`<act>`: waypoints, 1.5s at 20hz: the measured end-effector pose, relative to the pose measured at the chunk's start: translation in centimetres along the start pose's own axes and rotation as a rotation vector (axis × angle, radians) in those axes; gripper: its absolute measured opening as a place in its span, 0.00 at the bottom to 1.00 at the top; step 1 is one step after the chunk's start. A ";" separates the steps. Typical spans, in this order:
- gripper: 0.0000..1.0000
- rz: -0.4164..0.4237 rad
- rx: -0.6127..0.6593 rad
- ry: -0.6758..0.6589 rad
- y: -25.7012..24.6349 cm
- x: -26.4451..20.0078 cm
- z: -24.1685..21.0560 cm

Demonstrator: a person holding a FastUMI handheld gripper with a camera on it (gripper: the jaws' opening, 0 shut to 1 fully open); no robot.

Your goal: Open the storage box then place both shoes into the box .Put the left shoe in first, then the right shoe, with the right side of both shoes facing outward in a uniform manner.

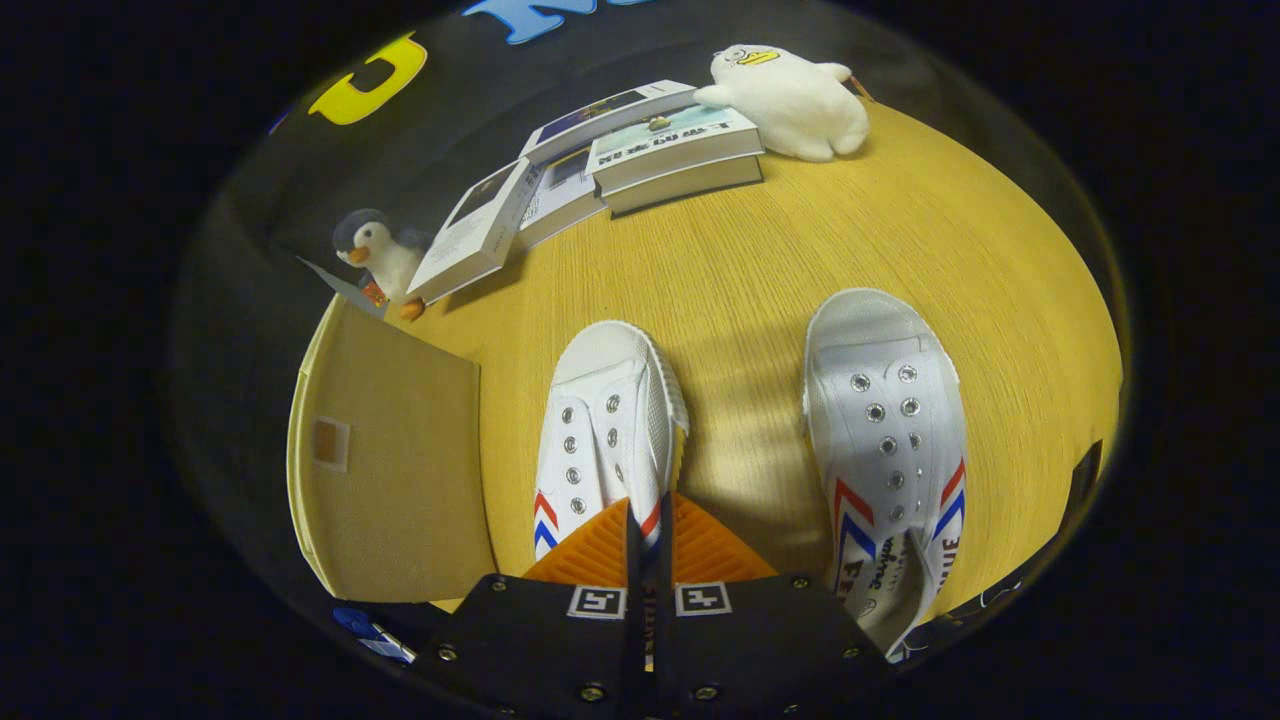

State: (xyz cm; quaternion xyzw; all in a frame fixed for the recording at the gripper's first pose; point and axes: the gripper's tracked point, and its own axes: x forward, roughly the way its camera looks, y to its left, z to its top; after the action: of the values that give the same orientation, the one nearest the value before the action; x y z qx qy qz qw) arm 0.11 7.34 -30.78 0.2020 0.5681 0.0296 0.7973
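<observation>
Shoes, two of them, white canvas, lie on the wooden counter (760, 280), long axes parallel, toes pointing away from the tool (650, 530). The tool's fingers are pinched together on the collar edge of the left-hand shoe (608, 420). The other shoe (885, 430) lies well apart at three o'clock. One flat tan storage box (395, 470) sits at nine o'clock. Beyond: several books (660, 150) and two plush toys, a penguin (375, 250) at eleven o'clock, a white one (795, 100) at one.

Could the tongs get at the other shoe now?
Probably not yet: the tongs look closed on one shoe's side wall. The other shoe lies beside it on the table, nothing blocking it.
</observation>
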 end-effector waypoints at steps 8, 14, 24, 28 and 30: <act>0.04 0.076 -0.008 -0.060 5.1 -5.3 2.8; 0.04 0.132 -0.045 -0.112 10.2 -8.6 4.7; 0.04 0.203 -0.114 -0.107 18.7 -7.7 4.9; 0.04 0.219 -0.136 -0.084 21.4 -6.5 4.0; 0.04 0.220 -0.141 -0.077 22.5 -5.7 3.6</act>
State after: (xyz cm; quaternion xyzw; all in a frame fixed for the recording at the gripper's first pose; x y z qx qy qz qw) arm 5.49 25.30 -16.67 0.2074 0.5082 0.1489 0.8225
